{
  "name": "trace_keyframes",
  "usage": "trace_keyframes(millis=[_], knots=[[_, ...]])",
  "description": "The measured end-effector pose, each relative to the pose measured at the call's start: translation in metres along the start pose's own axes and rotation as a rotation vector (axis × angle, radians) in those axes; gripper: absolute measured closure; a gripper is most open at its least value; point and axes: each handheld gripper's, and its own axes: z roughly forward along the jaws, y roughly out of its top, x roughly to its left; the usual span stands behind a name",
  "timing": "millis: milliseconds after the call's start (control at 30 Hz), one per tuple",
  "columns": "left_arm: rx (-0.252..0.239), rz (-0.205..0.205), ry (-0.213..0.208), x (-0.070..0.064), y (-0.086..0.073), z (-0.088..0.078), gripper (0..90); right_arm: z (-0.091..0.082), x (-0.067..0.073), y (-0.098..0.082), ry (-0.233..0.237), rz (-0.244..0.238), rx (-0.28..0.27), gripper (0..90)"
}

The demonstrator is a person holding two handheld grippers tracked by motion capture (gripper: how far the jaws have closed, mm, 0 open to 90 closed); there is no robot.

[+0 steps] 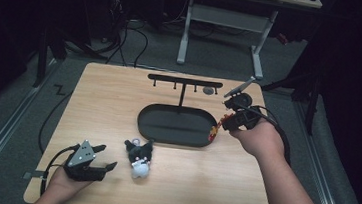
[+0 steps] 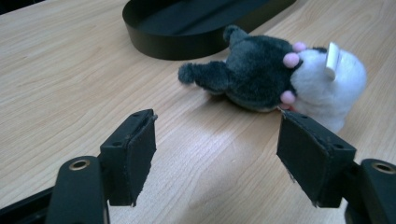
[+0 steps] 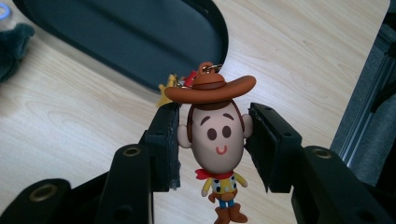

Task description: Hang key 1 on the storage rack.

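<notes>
Cowboy figure [image 3: 215, 140] brown-hatted; plush toy [image 2: 275, 77] grey-white, seemingly.

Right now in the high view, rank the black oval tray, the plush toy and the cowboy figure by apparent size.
1. Black oval tray
2. Plush toy
3. Cowboy figure, partly hidden by the right gripper

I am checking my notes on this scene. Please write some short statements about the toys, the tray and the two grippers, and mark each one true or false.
1. The right gripper is shut on the cowboy figure, its pads against the head. True.
2. The plush toy lies inside the black oval tray. False: it lies on the wooden table, outside the tray.
3. The left gripper is open with nothing between its jaws. True.
4. The cowboy figure wears a green hat. False: the hat is brown.
5. The black hook rack stands beyond the tray. True.
</notes>
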Motion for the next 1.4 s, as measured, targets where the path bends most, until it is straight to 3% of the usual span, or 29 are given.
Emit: trace_keyframes(millis=[267,733,867,1400], knots=[[0.012,0.022,-0.006,-0.003,0.001,0.002,27.3,0.001,-0.005,0.010,0.009,0.031,-0.002,55.2],[0.022,0.034,-0.005,-0.002,0.002,0.005,27.7,0.010,-0.018,0.031,0.073,0.091,0.014,55.1],[0.008,0.027,-0.006,-0.002,0.002,0.004,27.8,0.012,-0.018,0.037,0.069,0.093,0.014,55.1],[0.025,0.029,0.000,-0.001,-0.002,0.001,27.9,0.022,-0.026,0.062,0.061,0.122,-0.014,55.1]])
